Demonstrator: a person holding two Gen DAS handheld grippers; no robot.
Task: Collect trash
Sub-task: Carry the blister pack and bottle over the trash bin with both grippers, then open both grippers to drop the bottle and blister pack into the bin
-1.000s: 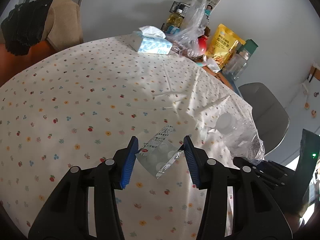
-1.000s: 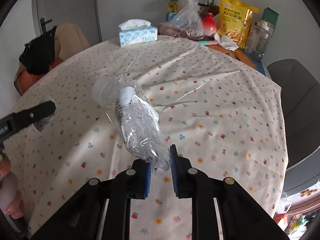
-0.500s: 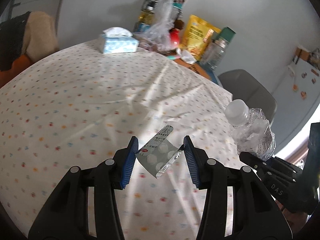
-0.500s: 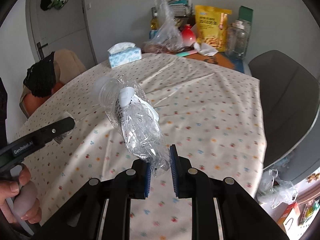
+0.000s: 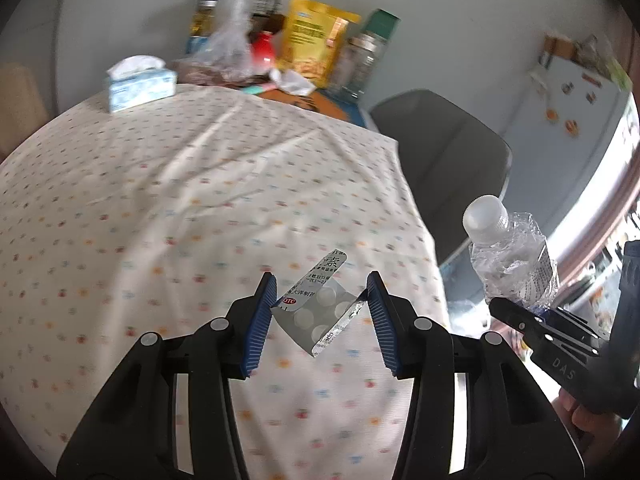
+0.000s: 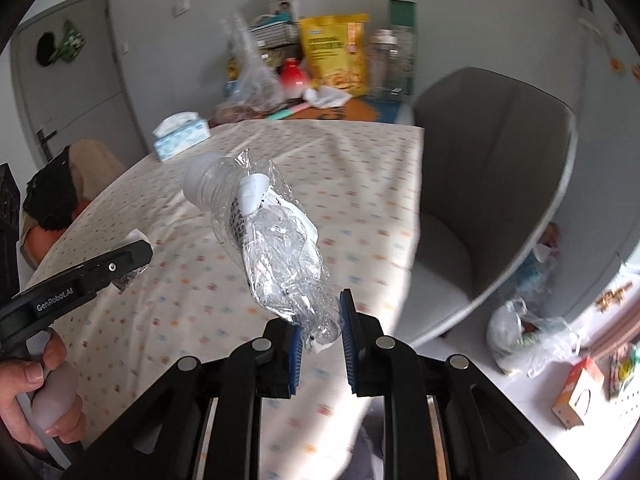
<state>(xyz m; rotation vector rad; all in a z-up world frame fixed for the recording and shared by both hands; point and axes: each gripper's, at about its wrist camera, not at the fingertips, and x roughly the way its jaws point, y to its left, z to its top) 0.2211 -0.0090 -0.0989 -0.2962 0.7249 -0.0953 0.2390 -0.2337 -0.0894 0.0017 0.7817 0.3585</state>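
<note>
Left wrist: left gripper [image 5: 322, 312] pinching foil blister pack [image 5: 316, 314], right gripper [image 6: 320, 336] clamping crinkled clear bottle [image 6: 276, 244]

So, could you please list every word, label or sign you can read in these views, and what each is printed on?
"OTC" and "索": blister pack held in the left claw.
"GenRobot.AI": left claw's arm, seen from the right wrist.
"DAS": right claw, seen from the left wrist.
Crushed bottle label, yellow snack bag, tissue box: too blurred.

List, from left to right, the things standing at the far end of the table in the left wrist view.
Tissue box → clear plastic bag → red pot → yellow snack bag → glass jar.
</note>
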